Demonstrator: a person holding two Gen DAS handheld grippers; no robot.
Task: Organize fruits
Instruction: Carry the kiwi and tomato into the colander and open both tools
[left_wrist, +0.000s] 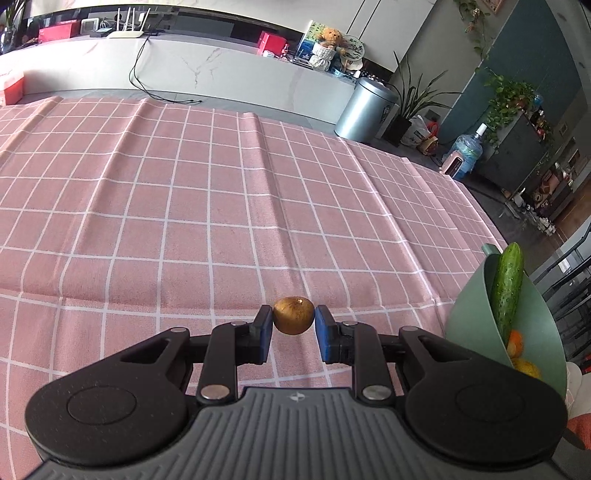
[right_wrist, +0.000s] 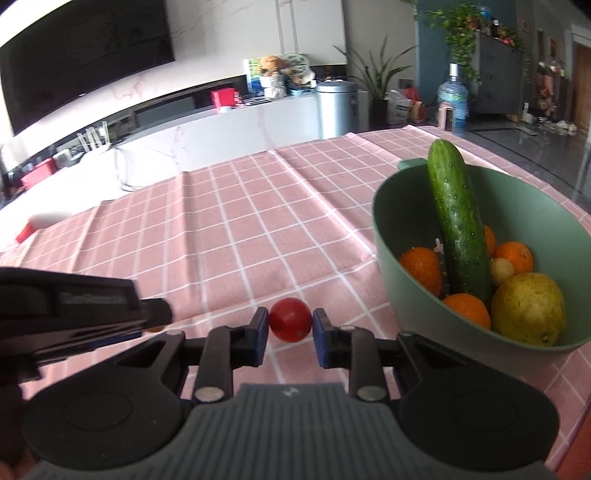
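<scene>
Nearest each lens, both tongs are closed onto small round fruits, padded tips pressing from either side so nothing rolls away. Beneath them the counter (left_wrist: 184, 206), draped in a pink checked cloth, lies bare across its middle and far edge. By its right-hand edge sits the green bowl (right_wrist: 384, 236), evidently the collecting place, since it already carries a cucumber (right_wrist: 458, 221) leaning upright against the far rim, a yellow-green pear (right_wrist: 528, 310) at the near side, several oranges (right_wrist: 421, 266) and one small pale fruit (right_wrist: 501, 270). The right tongs (right_wrist: 290, 320) pinch a red cherry tomato (right_wrist: 290, 319) just beside the bowl's near-left wall, probably to drop it in. The left tongs (left_wrist: 293, 316) grip a brown longan-like fruit (left_wrist: 293, 315) further from the bowl, seemingly awaiting its turn.
</scene>
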